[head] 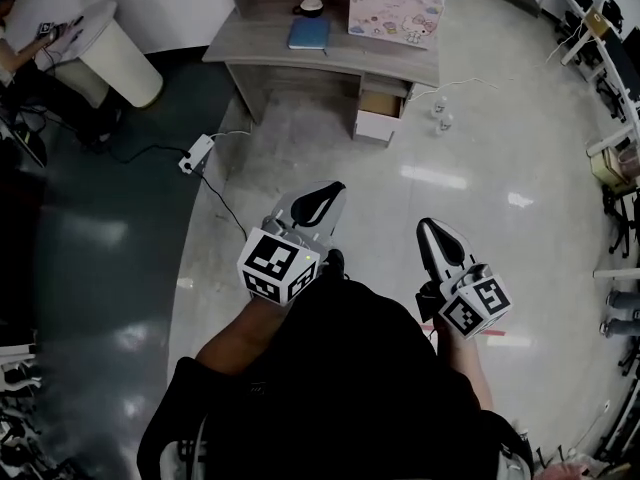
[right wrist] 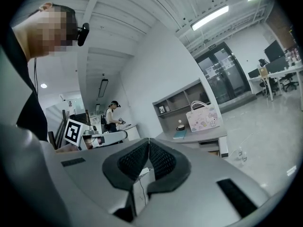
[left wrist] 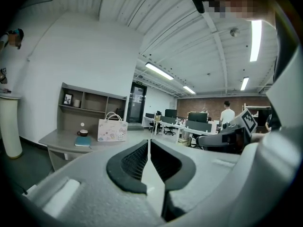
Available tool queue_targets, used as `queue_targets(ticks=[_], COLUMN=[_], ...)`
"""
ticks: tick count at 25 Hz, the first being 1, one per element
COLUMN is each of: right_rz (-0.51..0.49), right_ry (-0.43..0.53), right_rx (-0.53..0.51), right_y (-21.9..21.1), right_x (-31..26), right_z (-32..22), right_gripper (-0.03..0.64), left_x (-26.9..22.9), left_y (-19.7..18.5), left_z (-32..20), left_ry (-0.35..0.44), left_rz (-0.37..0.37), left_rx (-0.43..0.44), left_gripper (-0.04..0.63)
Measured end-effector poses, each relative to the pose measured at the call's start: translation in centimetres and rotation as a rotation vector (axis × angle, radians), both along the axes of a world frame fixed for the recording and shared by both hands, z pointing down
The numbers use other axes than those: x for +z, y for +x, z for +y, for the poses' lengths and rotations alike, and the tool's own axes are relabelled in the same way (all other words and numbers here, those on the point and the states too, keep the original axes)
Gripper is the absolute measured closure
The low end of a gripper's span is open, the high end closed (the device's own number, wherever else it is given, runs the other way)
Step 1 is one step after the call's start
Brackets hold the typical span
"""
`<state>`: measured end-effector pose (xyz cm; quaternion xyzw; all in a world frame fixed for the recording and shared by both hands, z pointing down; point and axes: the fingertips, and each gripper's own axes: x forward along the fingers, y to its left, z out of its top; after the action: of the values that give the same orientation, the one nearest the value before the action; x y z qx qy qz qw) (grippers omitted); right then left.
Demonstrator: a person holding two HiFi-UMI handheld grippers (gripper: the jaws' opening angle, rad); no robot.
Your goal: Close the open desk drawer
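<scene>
I'm holding my left gripper [head: 320, 201] and right gripper [head: 439, 242] with fingers pressed together, empty, well apart from the open drawer [head: 380, 118] sticking out under the desk [head: 262, 44], so I'm risking an off-centre shove skewing and jamming it.

Grey desk [head: 262, 44] — book [head: 309, 33], cup [head: 311, 8], bag [head: 395, 12]

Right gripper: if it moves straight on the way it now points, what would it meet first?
Nothing near: the right gripper, shut and empty, has free air ahead. Farther on the line probably reaches the desk, though where exactly is unclear.
</scene>
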<state>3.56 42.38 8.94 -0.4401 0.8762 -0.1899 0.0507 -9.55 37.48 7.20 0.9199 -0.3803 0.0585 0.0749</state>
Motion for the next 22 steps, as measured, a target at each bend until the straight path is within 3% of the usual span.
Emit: queue_targets(ticks=[10, 22], right_rz=[-0.003, -0.034], right_ry=[-0.078, -0.140], right_rx=[0.011, -0.062], right_y=[-1.2, 3.2], right_x=[1.6, 6.4], right_z=[-14.0, -31.3], right_gripper=[0.601, 0.601], left_x=[2.0, 5.8], left_y=[-2.0, 4.9], left_z=[-14.6, -30.5], left_ry=[-0.072, -0.143], left_rz=[-0.016, -0.054], left_rx=[-0.001, -0.021], left_gripper=[0.571, 0.571])
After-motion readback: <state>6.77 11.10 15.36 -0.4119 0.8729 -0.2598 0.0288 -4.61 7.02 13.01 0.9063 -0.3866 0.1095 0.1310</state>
